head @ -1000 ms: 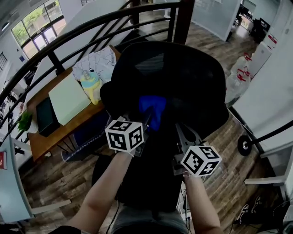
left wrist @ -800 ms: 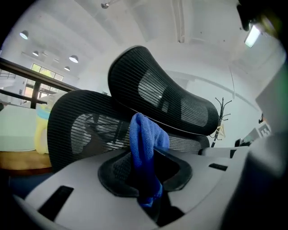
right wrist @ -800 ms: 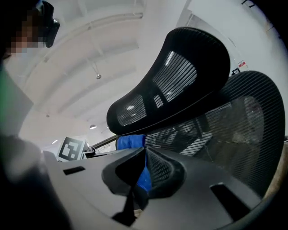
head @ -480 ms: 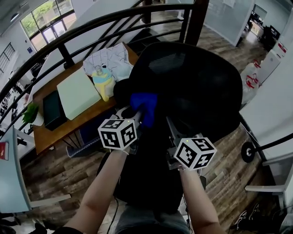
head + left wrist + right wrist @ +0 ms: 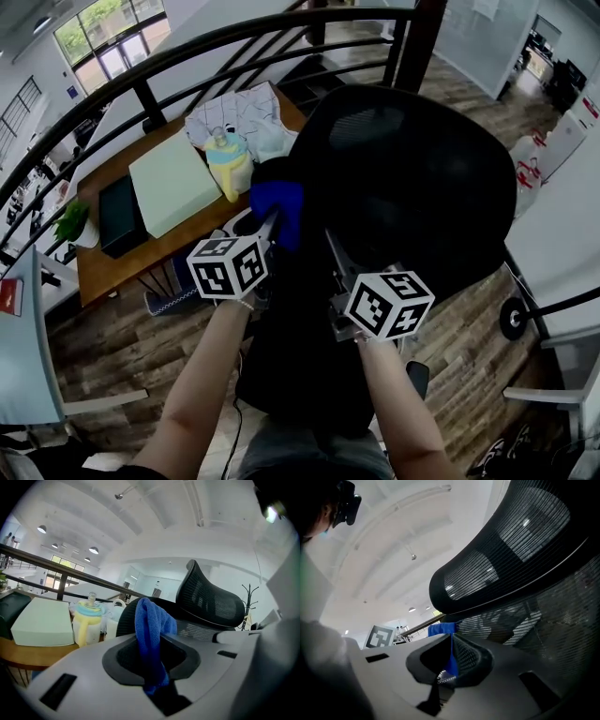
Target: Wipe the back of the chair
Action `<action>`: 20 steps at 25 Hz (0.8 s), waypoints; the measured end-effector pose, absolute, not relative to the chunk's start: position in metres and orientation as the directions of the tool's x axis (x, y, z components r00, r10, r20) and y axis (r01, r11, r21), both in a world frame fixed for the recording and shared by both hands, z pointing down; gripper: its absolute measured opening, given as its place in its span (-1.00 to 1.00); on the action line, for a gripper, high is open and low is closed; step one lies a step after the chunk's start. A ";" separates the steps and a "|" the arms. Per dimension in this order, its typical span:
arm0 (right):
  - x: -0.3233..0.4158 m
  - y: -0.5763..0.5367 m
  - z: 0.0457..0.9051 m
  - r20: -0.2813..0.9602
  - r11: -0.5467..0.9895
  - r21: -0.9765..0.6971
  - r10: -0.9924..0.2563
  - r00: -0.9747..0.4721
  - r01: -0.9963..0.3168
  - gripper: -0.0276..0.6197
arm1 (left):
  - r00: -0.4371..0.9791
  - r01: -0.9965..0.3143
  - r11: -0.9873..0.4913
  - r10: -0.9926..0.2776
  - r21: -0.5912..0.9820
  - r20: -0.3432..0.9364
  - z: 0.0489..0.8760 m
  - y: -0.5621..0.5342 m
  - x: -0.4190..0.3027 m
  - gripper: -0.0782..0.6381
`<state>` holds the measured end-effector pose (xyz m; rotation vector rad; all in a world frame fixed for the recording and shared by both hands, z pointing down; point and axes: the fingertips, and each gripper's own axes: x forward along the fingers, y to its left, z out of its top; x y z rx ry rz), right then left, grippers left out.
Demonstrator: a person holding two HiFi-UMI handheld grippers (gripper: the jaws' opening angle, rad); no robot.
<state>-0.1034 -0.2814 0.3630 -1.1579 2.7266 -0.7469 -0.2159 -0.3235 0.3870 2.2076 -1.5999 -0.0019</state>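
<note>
A black mesh office chair back (image 5: 412, 178) fills the middle of the head view. My left gripper (image 5: 272, 225) is shut on a blue cloth (image 5: 278, 208), which lies against the left edge of the chair back. In the left gripper view the cloth (image 5: 151, 634) stands up out of the closed jaws (image 5: 152, 667), with the chair (image 5: 211, 602) behind it. My right gripper (image 5: 328, 246) sits close beside the left one, low on the chair back. In the right gripper view its jaws (image 5: 452, 660) look shut under the mesh (image 5: 511, 550), and the cloth (image 5: 440, 629) shows beyond.
A wooden desk (image 5: 112, 272) at the left holds a pale green box (image 5: 173, 180), a yellow and blue bottle (image 5: 230, 159) and a dark flat item (image 5: 120, 214). A black curved railing (image 5: 187, 56) runs behind. Water bottles (image 5: 530, 173) stand at the right.
The left gripper has carried the blue cloth leftward across the chair back, from nearer the middle to its left edge. The right gripper has followed beside it.
</note>
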 end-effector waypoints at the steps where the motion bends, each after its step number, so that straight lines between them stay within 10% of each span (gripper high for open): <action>1: -0.105 -0.281 0.362 0.106 0.597 -0.469 -0.694 -0.712 -0.651 -0.82 | 0.336 -0.913 -0.251 -0.911 0.322 0.240 0.387 -0.322 -0.220 -0.52; 20: -0.056 -0.254 0.375 0.135 0.538 -0.469 -0.740 -0.659 -0.701 -0.82 | 0.407 -0.899 -0.338 -0.880 0.279 0.244 0.380 -0.284 -0.183 -0.52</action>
